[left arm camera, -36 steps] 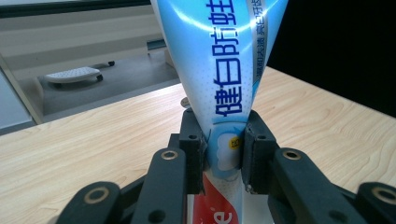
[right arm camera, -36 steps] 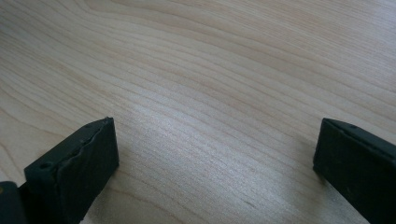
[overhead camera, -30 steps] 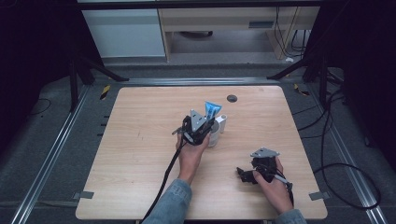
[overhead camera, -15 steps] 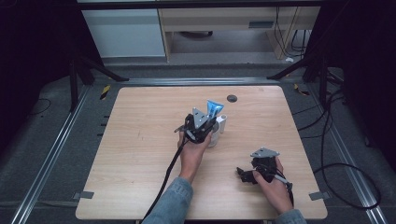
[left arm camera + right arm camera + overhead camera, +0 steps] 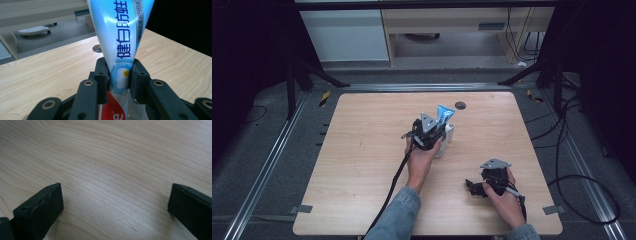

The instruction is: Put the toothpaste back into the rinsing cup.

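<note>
A blue and white toothpaste tube [image 5: 122,37] with Chinese lettering and a red lower part stands upright between my left jaws. My left gripper [image 5: 119,75] is shut on it. From above, the tube's blue flat end [image 5: 444,114] sticks up beside the left gripper [image 5: 432,131] near the table's middle, over a white cup-like object [image 5: 449,133] that is mostly hidden. My right gripper [image 5: 473,187] rests low at the front right of the table. Its jaws stand wide apart over bare wood, and the right gripper [image 5: 115,205] holds nothing.
The light wooden table [image 5: 362,150] has a dark round hole [image 5: 460,105] near its far edge. Beyond the table stand white cabinets [image 5: 347,35] and a wooden shelf unit [image 5: 447,25]. Black stand legs and cables flank both sides.
My left gripper has shifted slightly right and away with the tube in it. The right gripper has stayed in place.
</note>
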The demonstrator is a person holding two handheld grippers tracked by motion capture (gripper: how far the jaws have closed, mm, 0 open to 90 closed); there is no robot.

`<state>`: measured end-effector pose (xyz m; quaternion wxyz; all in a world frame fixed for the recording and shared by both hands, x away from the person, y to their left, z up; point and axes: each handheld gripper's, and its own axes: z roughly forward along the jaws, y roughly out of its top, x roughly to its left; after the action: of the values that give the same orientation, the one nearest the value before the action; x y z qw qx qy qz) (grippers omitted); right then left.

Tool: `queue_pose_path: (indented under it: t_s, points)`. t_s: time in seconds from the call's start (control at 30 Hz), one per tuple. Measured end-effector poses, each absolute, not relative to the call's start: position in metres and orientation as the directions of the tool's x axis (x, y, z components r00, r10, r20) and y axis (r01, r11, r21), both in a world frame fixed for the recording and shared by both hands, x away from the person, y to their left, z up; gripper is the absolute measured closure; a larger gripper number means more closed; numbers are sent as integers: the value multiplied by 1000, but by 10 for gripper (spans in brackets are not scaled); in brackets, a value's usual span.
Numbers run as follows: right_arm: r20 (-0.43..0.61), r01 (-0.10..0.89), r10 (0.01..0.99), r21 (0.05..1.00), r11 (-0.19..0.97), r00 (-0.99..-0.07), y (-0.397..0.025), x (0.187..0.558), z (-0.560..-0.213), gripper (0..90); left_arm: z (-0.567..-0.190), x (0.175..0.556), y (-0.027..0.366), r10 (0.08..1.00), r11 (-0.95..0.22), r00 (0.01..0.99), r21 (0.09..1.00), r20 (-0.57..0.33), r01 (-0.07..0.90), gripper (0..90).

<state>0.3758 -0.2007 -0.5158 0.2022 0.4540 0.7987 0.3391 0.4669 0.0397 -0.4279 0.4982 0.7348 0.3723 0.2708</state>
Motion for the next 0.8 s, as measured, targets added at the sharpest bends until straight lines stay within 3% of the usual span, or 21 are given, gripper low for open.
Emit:
queue_pose_path:
  t_s: [0.33, 0.8]
  points:
    - [-14, 588, 862, 725, 358, -507, -201, 376, -516, 3, -428, 468, 41, 818, -210, 575, 934, 7, 288, 681]
    - [-15, 588, 862, 726, 358, -506, -201, 376, -516, 3, -431, 470, 41, 822, -217, 569, 929, 8, 299, 583]
